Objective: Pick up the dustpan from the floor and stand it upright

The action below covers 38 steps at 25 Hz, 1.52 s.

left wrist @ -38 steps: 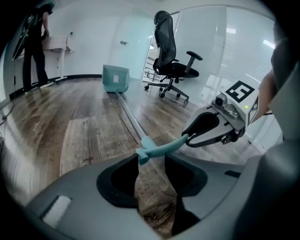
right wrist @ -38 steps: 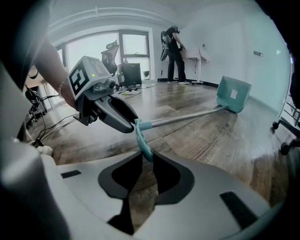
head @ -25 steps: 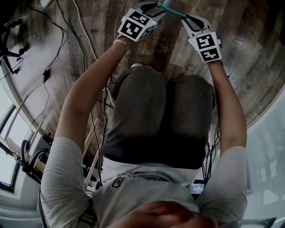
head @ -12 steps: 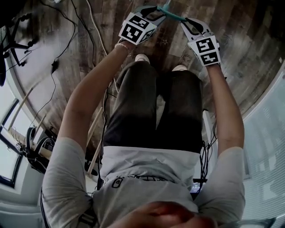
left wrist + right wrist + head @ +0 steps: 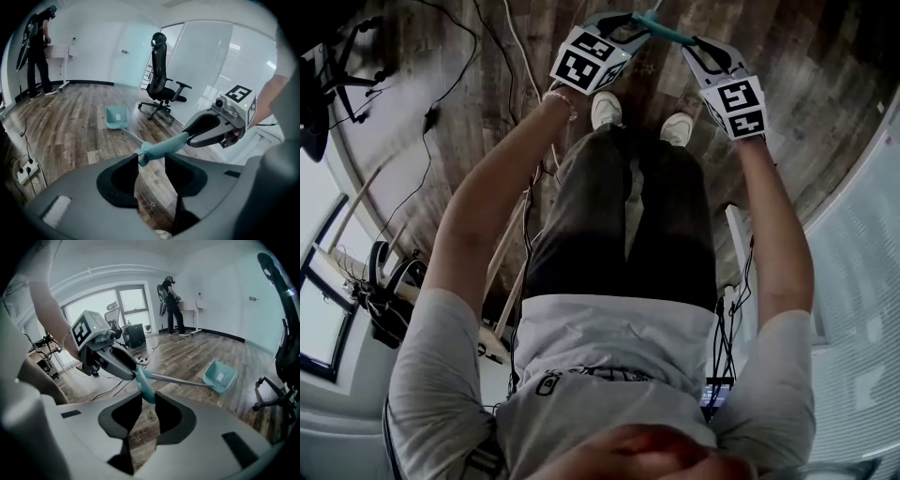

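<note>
Between the jaws of my left gripper and right gripper runs the teal handle. Both pairs are partly closed and clamped on it, I'd say to steady the long shaft for tipping upright. Well ahead, the dustpan hangs low by the floor (touching or not, I can't tell).

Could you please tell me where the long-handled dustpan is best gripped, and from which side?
I'd take the teal grip at the handle's top end, from either side, jaws across it. It looks thicker than the thin shaft and sits far from the pan, down by the floor. The left tool and right tool both hold it there.
</note>
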Tool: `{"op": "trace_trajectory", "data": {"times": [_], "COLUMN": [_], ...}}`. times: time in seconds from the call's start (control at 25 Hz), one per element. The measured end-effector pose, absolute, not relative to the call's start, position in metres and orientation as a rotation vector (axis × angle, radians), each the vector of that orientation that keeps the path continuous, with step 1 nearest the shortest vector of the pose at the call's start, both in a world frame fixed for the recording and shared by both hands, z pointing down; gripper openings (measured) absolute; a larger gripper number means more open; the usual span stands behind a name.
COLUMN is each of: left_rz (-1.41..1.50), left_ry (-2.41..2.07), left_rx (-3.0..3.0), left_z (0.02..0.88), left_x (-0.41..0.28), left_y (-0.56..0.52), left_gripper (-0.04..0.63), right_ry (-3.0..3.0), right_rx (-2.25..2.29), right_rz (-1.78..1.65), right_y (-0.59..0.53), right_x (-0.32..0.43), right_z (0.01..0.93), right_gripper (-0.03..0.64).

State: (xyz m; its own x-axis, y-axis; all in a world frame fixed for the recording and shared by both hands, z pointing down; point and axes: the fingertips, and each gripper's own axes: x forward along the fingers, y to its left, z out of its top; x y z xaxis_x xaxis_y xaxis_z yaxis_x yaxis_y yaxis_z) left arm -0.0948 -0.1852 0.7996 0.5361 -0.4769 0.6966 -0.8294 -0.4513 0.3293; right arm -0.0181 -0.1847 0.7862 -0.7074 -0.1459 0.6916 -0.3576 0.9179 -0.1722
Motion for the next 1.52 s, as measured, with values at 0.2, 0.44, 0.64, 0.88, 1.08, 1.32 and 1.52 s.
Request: {"op": "trace_trajectory", "data": {"times": [0.2, 0.44, 0.64, 0.88, 1.08, 1.32, 1.52], "left_rz": [0.689, 0.695, 0.662, 0.567, 0.535, 0.503, 0.486], "left_ry": [-1.05, -1.041, -1.049, -1.087, -1.1, -1.113, -1.111], "left_rx": [2.113, 2.126, 2.117, 2.09, 2.108, 2.11, 2.125], "left_z": [0.753, 0.71, 0.687, 0.659, 0.635, 0.6, 0.572], "left_x": [-0.088, -0.078, -0.08, -0.084, -0.08, -0.075, -0.066], "left_y": [-0.176, -0.167, -0.168, -0.154, -0.145, -0.14, -0.144], "left_gripper": [0.164, 0.164, 0.164, 0.164, 0.164, 0.164, 0.164], "right_ry": [-2.354, -2.351, -2.379, -2.416, -2.442, -2.46, -2.472], "right_rx": [0.343, 0.341, 0.33, 0.285, 0.287, 0.286, 0.313], "right_rz": [0.404, 0.404, 0.415, 0.422, 0.44, 0.456, 0.478], "right_y": [-0.178, -0.173, -0.175, -0.16, -0.154, -0.15, -0.155], "right_x": [-0.013, -0.003, -0.006, -0.009, -0.005, 0.001, 0.011], "right_z": [0.738, 0.695, 0.672, 0.644, 0.621, 0.588, 0.562], "right_gripper": [0.067, 0.071, 0.072, 0.072, 0.074, 0.077, 0.081]}}
